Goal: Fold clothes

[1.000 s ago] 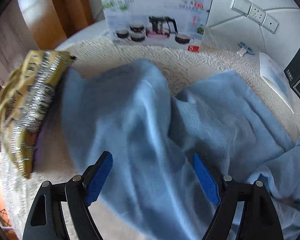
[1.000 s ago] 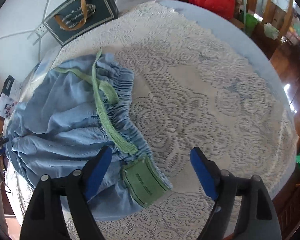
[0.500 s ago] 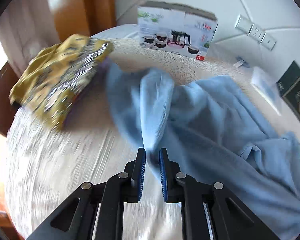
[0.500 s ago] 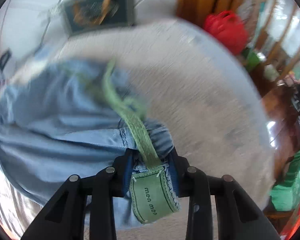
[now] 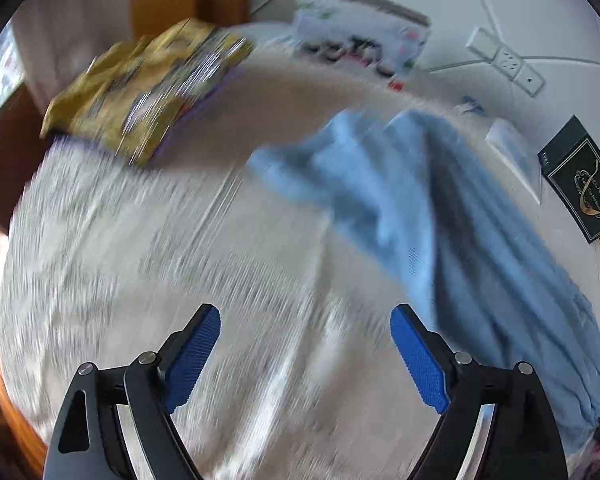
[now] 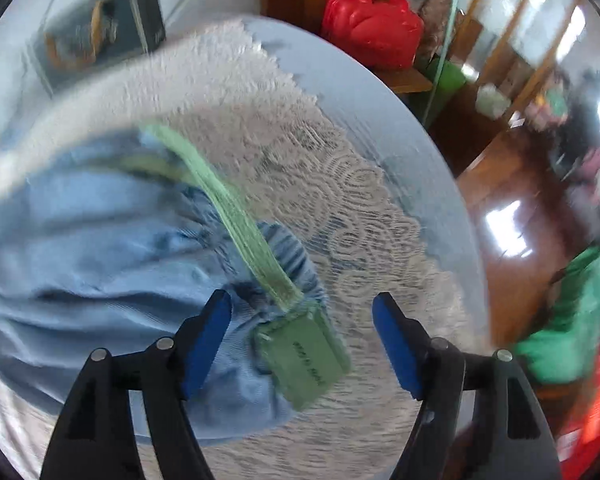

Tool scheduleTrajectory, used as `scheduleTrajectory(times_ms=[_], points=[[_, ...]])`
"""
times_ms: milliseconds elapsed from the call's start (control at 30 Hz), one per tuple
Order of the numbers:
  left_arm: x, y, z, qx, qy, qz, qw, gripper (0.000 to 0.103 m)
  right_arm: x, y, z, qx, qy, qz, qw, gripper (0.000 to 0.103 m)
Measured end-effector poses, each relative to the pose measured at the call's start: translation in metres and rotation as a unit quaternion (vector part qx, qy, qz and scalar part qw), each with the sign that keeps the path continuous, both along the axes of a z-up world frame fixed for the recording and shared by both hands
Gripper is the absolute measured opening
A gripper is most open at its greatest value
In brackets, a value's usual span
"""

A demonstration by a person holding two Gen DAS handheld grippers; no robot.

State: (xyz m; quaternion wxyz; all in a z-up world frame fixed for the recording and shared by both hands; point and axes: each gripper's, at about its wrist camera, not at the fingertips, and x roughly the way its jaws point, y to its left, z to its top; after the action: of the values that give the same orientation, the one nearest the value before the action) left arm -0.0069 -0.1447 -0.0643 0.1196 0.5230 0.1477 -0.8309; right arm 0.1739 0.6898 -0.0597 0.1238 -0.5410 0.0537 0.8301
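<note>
A: Where do we have the soft light-blue cotton garment point(image 5: 452, 216) now?

B: In our left view it lies up and to the right of the left gripper point(image 5: 305, 354), whose jaws are opening wide with only the cream lace tablecloth point(image 5: 148, 264) between them. The cloth runs past the right-hand blue pad, but we cannot tell whether it touches.

A: And our right gripper point(image 6: 302, 344)?

B: Its jaws are opening too. The gathered elastic waistband sits between them, with the green rectangular fabric label point(image 6: 304, 356) and one flat green woven drawstring point(image 6: 228, 208) lying on it; the pads stand clear of the fabric.

A: Counts?

B: One garment, one label, two grippers with ribbed blue pads. Beyond, one crinkled yellow foil packet point(image 5: 140, 88), one white printed carton point(image 5: 360, 44), one dark rectangular gift bag point(image 5: 580, 188), one glossy red handbag point(image 6: 374, 26).
</note>
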Motion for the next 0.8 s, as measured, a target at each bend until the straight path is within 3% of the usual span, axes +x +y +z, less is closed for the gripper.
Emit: scheduleTrajectory(times_ms=[133, 267, 433, 567, 633, 667, 700, 733, 800], points=[[-0.065, 0.008, 0.007, -0.018, 0.005, -0.023, 0.9995, 0.088, 0.01, 0.011, 0.016, -0.027, 0.023, -0.019, 0.999, 0.073], [-0.127, 0.007, -0.001, -0.042, -0.01, -0.028, 0.9987, 0.088, 0.025, 0.011, 0.021, -0.041, 0.016, -0.038, 0.998, 0.073], [-0.161, 0.01, -0.032, -0.052, -0.057, -0.044, 0.9961, 0.088, 0.042, 0.012, 0.019, -0.042, 0.001, -0.056, 0.998, 0.073], [-0.163, 0.01, -0.051, -0.03, -0.067, -0.065, 0.9952, 0.087, 0.046, 0.011, 0.016, -0.045, 0.002, -0.057, 0.997, 0.073], [-0.161, 0.011, -0.056, -0.032, -0.074, -0.075, 0.9939, 0.067, 0.043, 0.008, 0.013, -0.048, 0.0, -0.059, 0.997, 0.073], [-0.159, 0.011, -0.056, -0.033, -0.077, -0.078, 0.9934, 0.037, 0.041, 0.006, 0.012, -0.046, -0.003, -0.059, 0.997, 0.073], [-0.155, 0.009, -0.051, -0.033, -0.07, -0.076, 0.9941, 0.027, 0.039, 0.003, 0.011, -0.041, -0.005, -0.056, 0.998, 0.073], [-0.15, 0.008, -0.047, -0.032, -0.064, -0.074, 0.9947, 0.026, 0.036, 0.0, 0.011, -0.036, -0.008, -0.053, 0.998, 0.072], [-0.139, 0.003, -0.035, -0.031, -0.047, -0.068, 0.9961, 0.018, 0.033, -0.003, 0.009, -0.031, -0.009, -0.051, 0.998, 0.058]])
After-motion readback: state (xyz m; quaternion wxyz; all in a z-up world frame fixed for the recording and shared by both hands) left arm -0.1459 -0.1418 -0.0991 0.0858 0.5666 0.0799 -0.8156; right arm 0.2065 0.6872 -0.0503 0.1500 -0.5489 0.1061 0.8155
